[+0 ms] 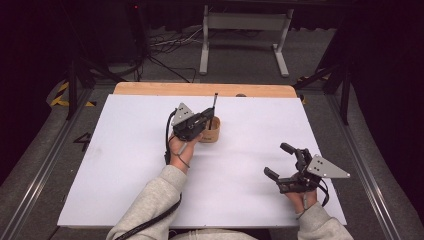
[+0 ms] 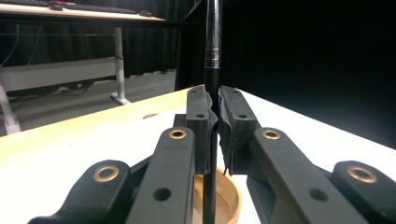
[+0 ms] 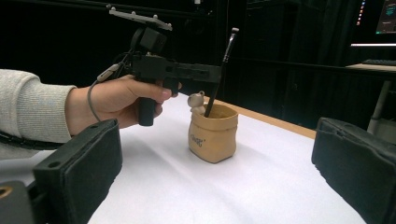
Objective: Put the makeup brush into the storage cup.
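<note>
Left gripper (image 1: 208,117) clamped on a thin black pen (image 1: 215,102), jaws pressed tight against its shaft, silver band of the pen just above the pads (image 2: 201,122) in the left gripper view. Pen upright, slightly tilted, lower end down inside a small tan pouch-shaped holder (image 1: 212,131) near the far middle of the white table (image 1: 125,165). Small pale figure (image 3: 197,101) perched at the holder's rim, seen from the right gripper view, beside the pen (image 3: 219,74). Left hand (image 1: 181,149) wrapped round the gripper's handle, cable trailing back along the grey sleeve (image 1: 150,200). Right gripper (image 1: 281,161) resting well apart at the near right, jaws spread wide, nothing between them.
</note>
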Demonstrator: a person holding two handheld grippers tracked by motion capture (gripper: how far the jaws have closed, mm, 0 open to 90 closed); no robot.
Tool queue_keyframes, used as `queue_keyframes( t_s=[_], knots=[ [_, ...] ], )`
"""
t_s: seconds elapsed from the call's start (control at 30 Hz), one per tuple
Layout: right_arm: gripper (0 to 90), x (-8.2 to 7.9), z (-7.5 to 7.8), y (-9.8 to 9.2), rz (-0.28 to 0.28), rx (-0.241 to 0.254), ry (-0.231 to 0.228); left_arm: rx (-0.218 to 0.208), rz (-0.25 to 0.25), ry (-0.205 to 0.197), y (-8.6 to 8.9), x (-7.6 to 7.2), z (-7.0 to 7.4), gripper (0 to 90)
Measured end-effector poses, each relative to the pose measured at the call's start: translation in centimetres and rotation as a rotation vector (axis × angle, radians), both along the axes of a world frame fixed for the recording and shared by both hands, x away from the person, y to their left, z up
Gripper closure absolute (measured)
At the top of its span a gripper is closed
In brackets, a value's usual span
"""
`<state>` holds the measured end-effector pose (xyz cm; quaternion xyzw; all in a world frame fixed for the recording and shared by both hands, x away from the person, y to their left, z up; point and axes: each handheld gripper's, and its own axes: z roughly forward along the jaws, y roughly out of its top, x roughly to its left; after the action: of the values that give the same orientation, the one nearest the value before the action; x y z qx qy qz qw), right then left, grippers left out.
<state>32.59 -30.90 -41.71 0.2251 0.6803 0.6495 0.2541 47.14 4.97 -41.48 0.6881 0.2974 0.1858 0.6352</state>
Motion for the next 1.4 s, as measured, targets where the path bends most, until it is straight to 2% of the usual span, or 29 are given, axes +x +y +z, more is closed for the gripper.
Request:
queue_keyframes(
  t_s=[0.1,0.2,0.27,0.37,0.43,0.47,0.5,0.53,0.57,0.63,0.83,0.97,1.0,1.13,1.2,1.3,1.4],
  knots=[
    [2.1,0.0,0.0,0.0,0.000,-0.001,0.001,0.001,-0.008,-0.002,0.0,-0.1,0.1,83.0],
    [2.1,0.0,0.0,0.0,0.000,0.003,0.001,-0.003,-0.018,0.013,-0.1,-0.2,0.2,82.2],
    [2.1,0.0,0.0,0.0,0.001,0.002,0.000,-0.025,-0.028,0.039,0.0,-0.3,0.4,71.7],
    [2.1,0.0,0.0,-0.1,0.003,0.003,0.005,-0.036,-0.027,0.060,0.2,-0.5,0.4,56.5],
    [2.1,0.0,0.0,-0.1,0.003,0.003,0.004,-0.040,-0.026,0.064,0.3,-0.6,0.4,53.2],
    [2.1,0.0,0.0,-0.1,0.003,0.006,0.005,-0.048,-0.023,0.069,0.7,-0.8,0.5,46.7],
    [2.1,0.0,0.0,-0.1,0.003,0.006,0.005,-0.048,-0.023,0.069,0.7,-0.8,0.5,44.1],
    [2.1,0.0,0.0,-0.1,0.005,0.004,0.001,-0.057,-0.029,0.074,0.9,-0.9,0.6,44.1],
    [2.1,0.0,0.0,-0.1,0.004,0.004,0.001,-0.064,-0.027,0.070,1.1,-1.0,0.7,37.7],
    [2.1,0.0,0.0,0.0,0.002,0.004,0.002,-0.070,-0.040,0.060,1.6,-1.5,1.3,31.4],
    [2.1,0.0,0.1,0.0,-0.002,0.001,0.002,-0.087,-0.066,0.040,2.9,-2.4,2.4,20.0],
    [2.0,0.1,0.2,-0.1,-0.007,0.002,0.003,-0.113,-0.083,0.029,4.1,-3.2,3.4,16.7],
    [2.0,0.1,0.2,-0.1,-0.007,0.004,0.002,-0.118,-0.098,0.027,4.4,-3.5,3.6,13.5],
    [2.0,0.1,0.2,-0.1,-0.007,0.001,-0.002,-0.128,-0.144,-0.023,5.9,-4.8,4.5,8.5],
    [1.6,0.3,0.3,-0.1,-0.010,0.000,0.004,-0.112,-0.153,-0.048,6.8,-5.6,4.9,6.7],
    [0.8,0.4,0.4,-0.2,-0.016,-0.002,0.011,-0.102,-0.160,-0.059,7.6,-6.4,5.1,6.5],
    [0.5,0.7,0.6,-0.4,-0.020,0.001,0.027,-0.114,-0.169,-0.059,8.5,-6.9,5.3,5.3]
  ],
)
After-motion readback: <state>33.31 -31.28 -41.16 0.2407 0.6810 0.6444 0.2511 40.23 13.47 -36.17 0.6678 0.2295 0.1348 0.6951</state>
